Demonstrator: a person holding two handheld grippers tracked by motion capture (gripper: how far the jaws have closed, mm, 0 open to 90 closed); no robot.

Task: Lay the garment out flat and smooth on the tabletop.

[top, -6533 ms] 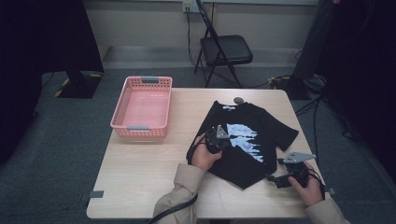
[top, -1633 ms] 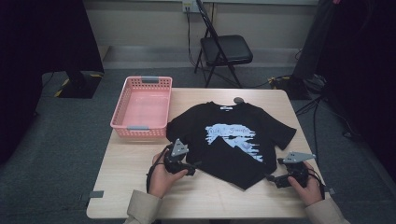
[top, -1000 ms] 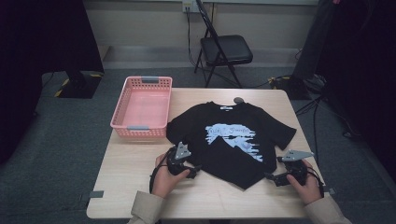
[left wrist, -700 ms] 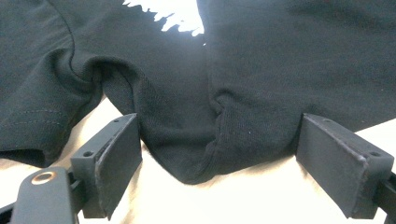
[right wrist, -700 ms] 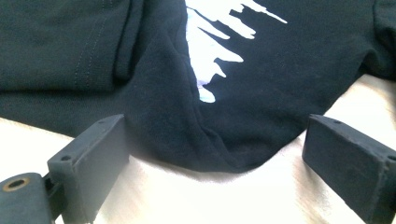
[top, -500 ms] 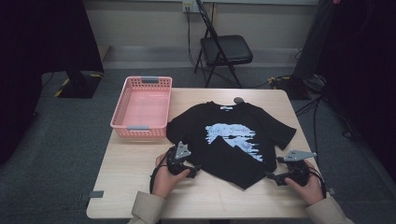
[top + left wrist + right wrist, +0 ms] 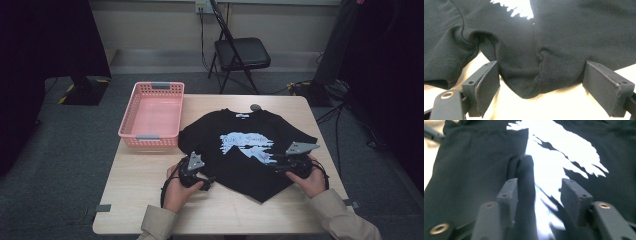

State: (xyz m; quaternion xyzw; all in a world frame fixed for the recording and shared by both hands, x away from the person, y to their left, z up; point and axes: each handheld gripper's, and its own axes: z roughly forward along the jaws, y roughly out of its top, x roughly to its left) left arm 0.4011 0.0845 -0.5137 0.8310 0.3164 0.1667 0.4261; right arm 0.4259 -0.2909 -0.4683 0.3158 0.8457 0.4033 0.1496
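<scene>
A black T-shirt (image 7: pixel 247 150) with a pale blue-white print lies spread on the wooden table (image 7: pixel 145 195), right of the pink basket (image 7: pixel 152 115). My left gripper (image 7: pixel 541 87) gapes around its bunched hem. My right gripper (image 7: pixel 537 195), also parted, has moved onto the shirt.

Dim room edges; shirt print (image 7: pixel 564 157) glares white, perhaps slightly blurred.
</scene>
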